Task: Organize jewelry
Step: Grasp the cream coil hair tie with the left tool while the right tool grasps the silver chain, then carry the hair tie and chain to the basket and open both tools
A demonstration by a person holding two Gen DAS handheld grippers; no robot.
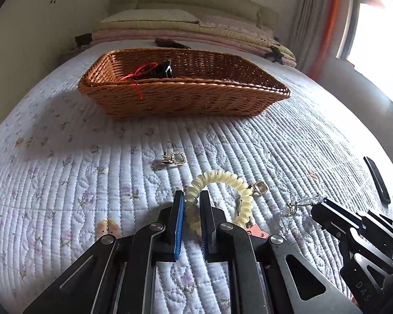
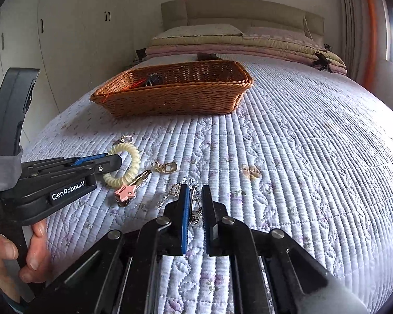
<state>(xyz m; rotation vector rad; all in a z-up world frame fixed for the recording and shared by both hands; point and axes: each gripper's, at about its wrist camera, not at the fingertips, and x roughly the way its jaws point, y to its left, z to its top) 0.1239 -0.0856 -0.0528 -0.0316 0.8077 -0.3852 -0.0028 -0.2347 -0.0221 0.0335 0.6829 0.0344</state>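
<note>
Left tongs [image 1: 191, 204] sit low on the quilted bed [image 1: 65, 183], jaws narrowed around the near-left part of the cream spiral coil bracelet [image 1: 222, 180]; the pads look to be touching the coil, which lies on the quilt. A pink star tag [image 2: 125, 191] and a key [image 2: 141, 178] hang off the coil's near end, just right of the left tongs. Gold square earring [image 1: 179, 157] lies ahead of the left tongs, apart from the coil; a second gold charm [image 1: 260, 188] sits at the coil's right edge.

Right tongs [image 2: 195, 198] are also down on the quilt, jaws nearly closed around a thin crystal-and-chain piece [image 2: 194, 209]; contact with the pads cannot be told for sure. More of the chain trails left of these tongs.

Wicker basket [image 1: 186, 99] stands well ahead of both tongs, holding a red cord [image 1: 141, 72] and a black item [image 1: 165, 72]. A dark flat object [image 1: 377, 180] lies far right.
</note>
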